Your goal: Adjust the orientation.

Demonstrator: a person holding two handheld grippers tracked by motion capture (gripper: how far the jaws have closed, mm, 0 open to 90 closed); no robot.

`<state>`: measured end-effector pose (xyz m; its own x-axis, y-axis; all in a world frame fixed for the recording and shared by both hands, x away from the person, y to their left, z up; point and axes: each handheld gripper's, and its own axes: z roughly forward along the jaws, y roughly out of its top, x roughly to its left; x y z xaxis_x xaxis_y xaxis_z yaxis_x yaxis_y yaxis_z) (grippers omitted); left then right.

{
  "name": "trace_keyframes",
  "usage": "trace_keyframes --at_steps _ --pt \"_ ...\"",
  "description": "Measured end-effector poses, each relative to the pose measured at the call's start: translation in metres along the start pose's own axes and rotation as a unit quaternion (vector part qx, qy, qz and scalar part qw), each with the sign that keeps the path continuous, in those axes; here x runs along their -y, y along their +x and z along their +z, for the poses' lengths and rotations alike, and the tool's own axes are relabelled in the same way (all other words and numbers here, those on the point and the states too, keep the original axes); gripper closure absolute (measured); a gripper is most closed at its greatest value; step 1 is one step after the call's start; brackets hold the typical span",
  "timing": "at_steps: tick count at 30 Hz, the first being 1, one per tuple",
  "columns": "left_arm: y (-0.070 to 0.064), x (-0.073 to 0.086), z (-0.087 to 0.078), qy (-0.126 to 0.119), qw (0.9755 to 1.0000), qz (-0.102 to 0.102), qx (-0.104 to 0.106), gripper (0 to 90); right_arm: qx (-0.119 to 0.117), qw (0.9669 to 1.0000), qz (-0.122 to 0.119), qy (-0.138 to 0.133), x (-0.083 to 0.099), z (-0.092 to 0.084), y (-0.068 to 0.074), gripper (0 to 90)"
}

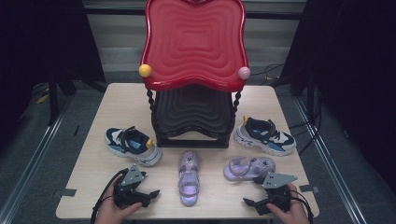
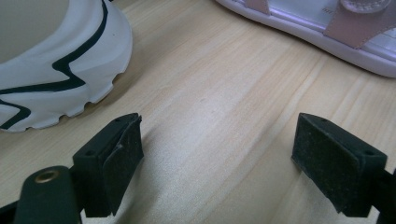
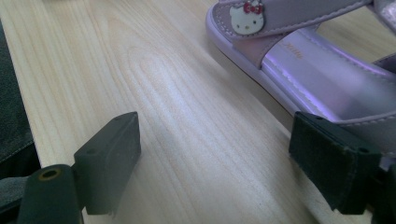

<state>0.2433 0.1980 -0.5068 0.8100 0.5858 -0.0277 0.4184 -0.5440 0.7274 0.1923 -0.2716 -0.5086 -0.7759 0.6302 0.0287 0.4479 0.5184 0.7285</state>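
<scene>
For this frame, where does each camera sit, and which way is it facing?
High view: above the person's side, looking forward and down at the table, red two-tier rack, two sneakers, two purple sandals; both hands and grippers show at the bottom.
Left gripper view: rides the left gripper, low over the wood, facing the left sneaker and middle sandal; open jaws show.
Right gripper view: rides the right gripper, facing the right sandal; open jaws show.
Shared: both gripper views show tabletop and a purple sandal.

A recording lab; black curtains (image 1: 42, 42) flank a lone wooden table (image 1: 93, 121) on grey floor (image 1: 28, 158).
</scene>
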Motion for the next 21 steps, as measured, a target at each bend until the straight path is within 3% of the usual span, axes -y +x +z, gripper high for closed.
trace_keyframes --at_steps 16,21 --pt "-0.0009 -0.0003 0.0001 -0.001 1.0000 -0.003 -0.004 15.9 -0.001 1.0000 0.000 0.000 0.0000 0.0000 -0.0001 15.9" --pt "-0.0028 -0.0054 0.0010 0.014 0.9998 -0.008 -0.013 17.3 -0.001 1.0000 0.001 0.000 0.0000 0.0001 0.0000 15.9"
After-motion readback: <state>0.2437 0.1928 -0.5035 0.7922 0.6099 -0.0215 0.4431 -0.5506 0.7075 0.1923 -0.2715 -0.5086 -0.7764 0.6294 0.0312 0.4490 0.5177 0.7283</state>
